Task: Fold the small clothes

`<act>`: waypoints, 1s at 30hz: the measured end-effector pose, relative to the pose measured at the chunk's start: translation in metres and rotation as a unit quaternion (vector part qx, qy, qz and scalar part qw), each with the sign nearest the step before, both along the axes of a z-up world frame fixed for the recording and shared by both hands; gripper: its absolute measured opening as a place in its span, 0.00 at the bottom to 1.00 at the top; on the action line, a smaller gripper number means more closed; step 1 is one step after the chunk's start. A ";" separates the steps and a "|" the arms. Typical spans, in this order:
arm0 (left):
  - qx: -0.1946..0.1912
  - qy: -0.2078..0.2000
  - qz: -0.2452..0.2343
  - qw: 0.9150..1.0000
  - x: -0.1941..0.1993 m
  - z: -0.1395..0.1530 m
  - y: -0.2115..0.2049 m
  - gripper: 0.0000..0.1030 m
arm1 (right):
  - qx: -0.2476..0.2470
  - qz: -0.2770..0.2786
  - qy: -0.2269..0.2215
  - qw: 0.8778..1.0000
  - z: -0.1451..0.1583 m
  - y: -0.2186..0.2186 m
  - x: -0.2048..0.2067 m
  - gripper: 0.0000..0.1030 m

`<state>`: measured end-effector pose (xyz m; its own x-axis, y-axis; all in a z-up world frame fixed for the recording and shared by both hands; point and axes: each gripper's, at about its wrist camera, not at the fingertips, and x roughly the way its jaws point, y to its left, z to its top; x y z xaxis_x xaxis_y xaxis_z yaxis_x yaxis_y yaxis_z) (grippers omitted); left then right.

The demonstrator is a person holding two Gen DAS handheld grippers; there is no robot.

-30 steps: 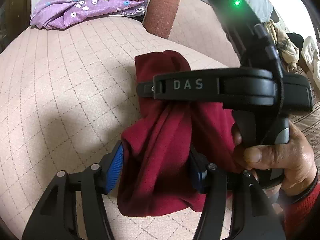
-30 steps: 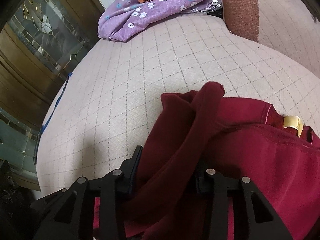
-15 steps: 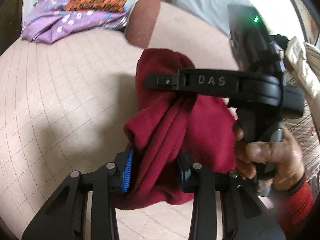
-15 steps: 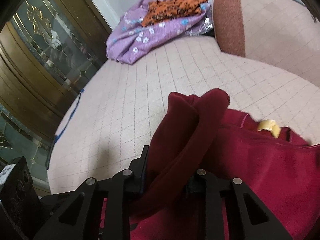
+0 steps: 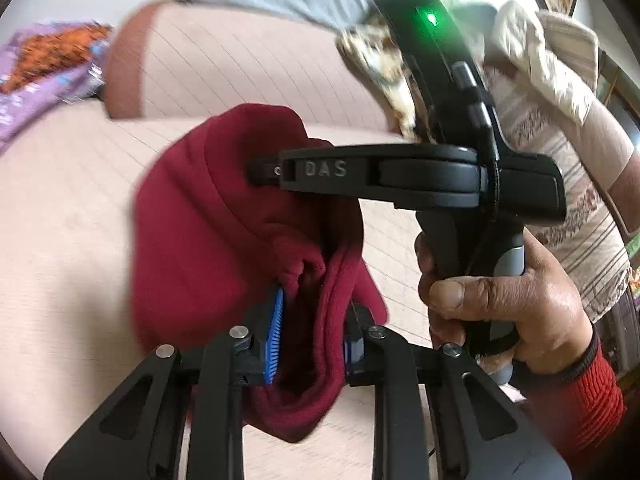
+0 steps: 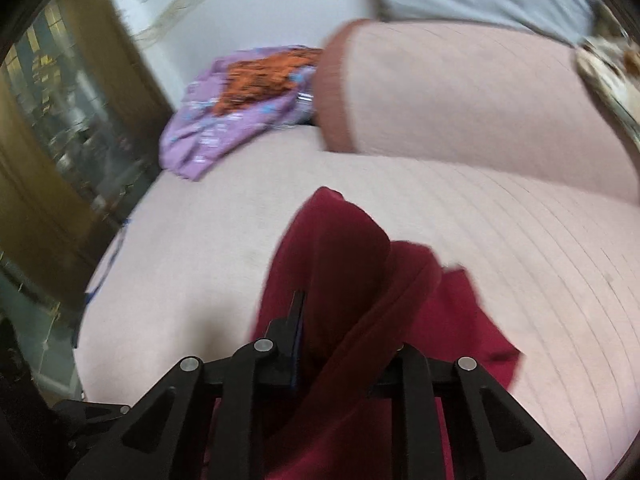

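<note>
A dark red small garment [image 5: 208,232] hangs bunched between both grippers above the pink quilted bed [image 5: 60,240]. My left gripper [image 5: 310,336] is shut on a thick fold of it between the blue pads. The right gripper [image 5: 260,170] shows in the left wrist view from the side, its black fingers clamped into the cloth's upper edge, a hand on its handle. In the right wrist view my right gripper [image 6: 344,340] is shut on the red garment [image 6: 344,248], which drapes over its fingers and off to the right. The frames are blurred by motion.
A purple floral cloth with an orange one on top [image 6: 244,92] lies at the bed's far corner. A pink bolster with a brown end [image 6: 460,92] lies behind. A wooden glass-door cabinet [image 6: 52,152] stands left of the bed. Light clothes [image 5: 540,52] are heaped at right.
Both grippers have lifted the red garment up off the bed and tilted upward. The left gripper's jaws have closed tighter on the cloth. The garment's label is out of sight now.
</note>
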<state>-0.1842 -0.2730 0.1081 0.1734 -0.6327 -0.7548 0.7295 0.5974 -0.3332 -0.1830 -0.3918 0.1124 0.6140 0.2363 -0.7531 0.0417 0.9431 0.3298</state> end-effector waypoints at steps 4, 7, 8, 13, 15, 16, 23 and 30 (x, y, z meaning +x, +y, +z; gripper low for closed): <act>0.020 0.026 -0.023 0.999 -0.015 -0.025 -0.035 0.19 | 0.010 -0.040 0.031 0.999 -0.036 -0.035 -0.016 0.17; 0.038 0.038 -0.029 0.998 -0.023 -0.034 -0.046 0.32 | 0.022 -0.063 0.060 0.996 -0.065 -0.055 -0.020 0.17; 0.033 0.044 -0.034 0.998 -0.026 -0.030 -0.044 0.40 | 0.040 -0.069 0.070 0.994 -0.075 -0.061 -0.019 0.20; 0.022 -0.013 -0.066 0.997 -0.054 0.019 0.000 0.60 | 0.098 -0.114 0.050 0.987 -0.066 -0.089 -0.040 0.39; 0.031 -0.059 -0.050 0.996 -0.061 0.030 0.023 0.69 | 0.090 -0.119 0.019 0.989 -0.044 -0.091 -0.059 0.41; 0.043 -0.083 -0.035 0.995 -0.055 0.028 0.029 0.69 | 0.093 -0.112 0.008 0.989 -0.037 -0.091 -0.067 0.42; 0.088 -0.070 0.045 0.993 -0.027 -0.014 0.060 0.69 | 0.069 -0.014 -0.019 0.997 -0.012 -0.032 -0.084 0.44; 0.118 -0.074 0.026 0.990 -0.030 -0.043 0.053 0.71 | -0.007 -0.053 0.071 0.996 -0.074 -0.039 -0.110 0.44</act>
